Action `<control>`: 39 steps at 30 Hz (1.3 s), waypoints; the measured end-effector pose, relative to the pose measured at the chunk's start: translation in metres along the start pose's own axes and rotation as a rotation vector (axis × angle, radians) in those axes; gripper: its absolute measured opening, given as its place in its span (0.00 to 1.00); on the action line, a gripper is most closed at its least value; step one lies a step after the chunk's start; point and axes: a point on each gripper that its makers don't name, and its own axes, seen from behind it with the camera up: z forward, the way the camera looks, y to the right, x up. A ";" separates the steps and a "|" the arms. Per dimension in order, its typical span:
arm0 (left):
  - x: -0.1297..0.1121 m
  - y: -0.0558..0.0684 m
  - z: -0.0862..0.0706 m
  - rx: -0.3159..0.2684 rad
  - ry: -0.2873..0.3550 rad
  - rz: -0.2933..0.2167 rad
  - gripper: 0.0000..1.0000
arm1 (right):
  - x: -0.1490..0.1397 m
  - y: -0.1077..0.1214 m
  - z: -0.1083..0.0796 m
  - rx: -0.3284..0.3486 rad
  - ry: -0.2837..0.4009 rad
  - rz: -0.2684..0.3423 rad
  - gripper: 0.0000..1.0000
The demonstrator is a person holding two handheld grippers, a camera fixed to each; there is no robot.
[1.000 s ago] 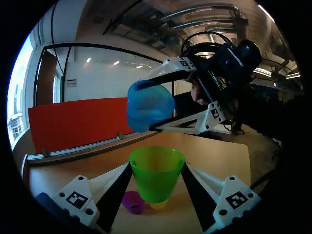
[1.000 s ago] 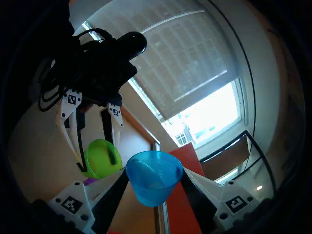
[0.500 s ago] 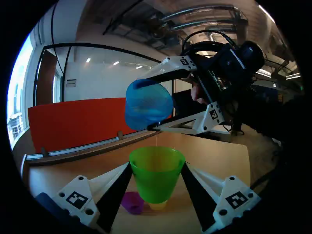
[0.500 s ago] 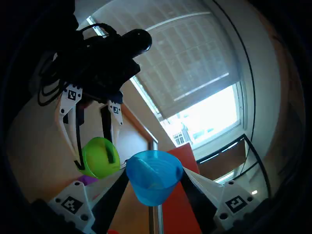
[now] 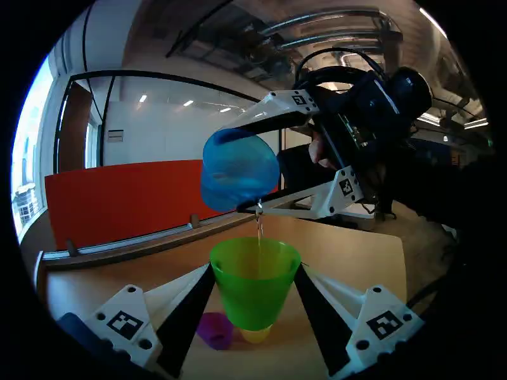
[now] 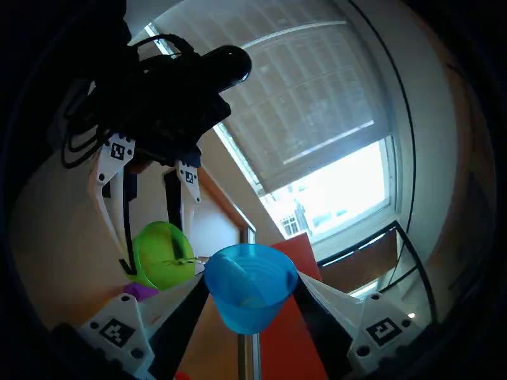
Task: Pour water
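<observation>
Ok, right gripper (image 6: pixel 251 286) clamps tilted blue cup (image 5: pixel 238 170); thin water stream (image 5: pixel 258 223) drops into green cup (image 5: pixel 255 288) gripped by left gripper (image 5: pixel 253 272).

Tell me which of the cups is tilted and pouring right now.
The blue cup in the right gripper: it is tilted, with a thin stream running from its rim into the upright green cup below.

Tilted cup (image 5: pixel 239 168) directly above upright cup (image 5: pixel 255 278); water stream (image 5: pixel 258 221) between; two small cups (image 5: pixel 215 329) on table (image 5: pixel 355 253) below.
</observation>
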 end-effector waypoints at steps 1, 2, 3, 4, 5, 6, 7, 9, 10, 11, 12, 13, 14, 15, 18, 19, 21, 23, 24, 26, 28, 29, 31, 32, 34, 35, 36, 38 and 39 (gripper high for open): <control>0.000 0.000 0.000 0.000 0.000 0.000 0.86 | 0.000 0.000 0.000 0.000 0.000 -0.001 0.92; 0.000 0.000 0.000 0.000 0.000 0.000 0.86 | 0.000 0.000 0.000 -0.001 -0.001 -0.003 0.92; 0.000 0.000 0.000 0.001 0.000 0.000 0.86 | 0.000 0.001 0.000 -0.001 -0.001 -0.004 0.92; 0.000 0.000 0.001 0.000 0.000 0.000 0.86 | 0.000 0.001 -0.001 -0.001 -0.002 -0.005 0.92; -0.001 0.000 0.001 0.000 0.000 0.001 0.86 | 0.000 0.001 -0.001 -0.001 -0.002 -0.006 0.92; -0.001 0.000 0.001 0.000 0.000 0.001 0.86 | 0.000 0.001 -0.001 -0.001 -0.003 -0.007 0.91; -0.001 0.000 0.002 -0.001 0.000 0.000 0.86 | -0.001 0.000 -0.001 -0.001 -0.003 -0.007 0.91; -0.001 0.000 0.002 -0.001 -0.001 0.000 0.86 | -0.001 0.000 0.000 -0.001 -0.003 -0.008 0.91; -0.001 0.000 0.003 0.000 0.000 0.000 0.86 | -0.001 0.000 0.000 -0.001 -0.003 -0.009 0.91; -0.001 0.000 0.003 0.001 0.000 0.001 0.86 | -0.001 0.000 0.000 -0.001 -0.003 -0.010 0.91; -0.001 0.000 0.003 0.002 0.000 0.001 0.86 | -0.001 0.000 0.000 -0.001 -0.003 -0.011 0.91; -0.001 0.000 0.002 0.001 0.001 0.000 0.86 | -0.001 0.000 0.000 -0.002 -0.003 -0.013 0.92; 0.000 -0.001 0.002 0.000 0.001 -0.001 0.86 | -0.001 0.000 0.001 -0.002 -0.003 -0.014 0.92; 0.000 -0.001 0.002 0.000 0.001 -0.001 0.86 | -0.001 0.000 0.001 -0.003 -0.003 -0.015 0.92; -0.001 -0.001 0.000 0.001 0.000 0.000 0.86 | -0.001 0.001 0.000 -0.003 -0.003 -0.018 0.92; 0.000 -0.001 0.000 0.001 -0.001 0.000 0.86 | -0.001 0.001 0.000 -0.003 -0.004 -0.019 0.92; 0.000 0.000 -0.001 0.000 -0.001 0.001 0.86 | -0.002 0.001 0.000 -0.002 -0.004 -0.021 0.92; 0.000 0.000 -0.001 0.000 0.000 0.001 0.86 | -0.002 0.002 -0.001 -0.002 -0.005 -0.023 0.91; 0.000 0.000 -0.001 0.000 0.001 0.000 0.86 | -0.002 0.002 -0.001 -0.002 -0.006 -0.024 0.91; 0.000 0.000 0.000 -0.001 0.002 -0.001 0.86 | -0.002 0.002 -0.001 -0.002 -0.007 -0.028 0.92; 0.000 0.000 0.001 -0.003 0.003 -0.003 0.86 | -0.003 0.002 -0.001 -0.002 -0.009 -0.032 0.91; 0.000 0.000 0.001 -0.003 0.003 -0.003 0.86 | -0.003 0.002 -0.001 -0.002 -0.010 -0.034 0.91; -0.001 0.001 0.001 -0.004 0.003 -0.003 0.86 | -0.003 0.002 -0.001 -0.003 -0.012 -0.039 0.91; -0.001 0.001 0.001 -0.004 0.004 -0.003 0.86 | -0.003 0.003 -0.001 -0.003 -0.012 -0.042 0.91; -0.001 0.001 0.002 -0.004 0.005 -0.003 0.86 | -0.002 0.003 -0.001 -0.003 -0.013 -0.044 0.91; -0.001 0.001 0.002 -0.004 0.005 -0.003 0.86 | -0.002 0.004 -0.001 -0.003 -0.013 -0.044 0.91; -0.001 0.002 0.002 -0.005 0.006 -0.004 0.86 | -0.002 0.004 -0.001 -0.003 -0.013 -0.045 0.91; -0.001 0.002 0.002 -0.003 0.007 -0.004 0.86 | -0.001 0.005 -0.001 -0.004 -0.012 -0.047 0.91; 0.000 0.002 0.001 -0.003 0.007 -0.003 0.86 | -0.001 0.005 -0.001 -0.004 -0.012 -0.049 0.91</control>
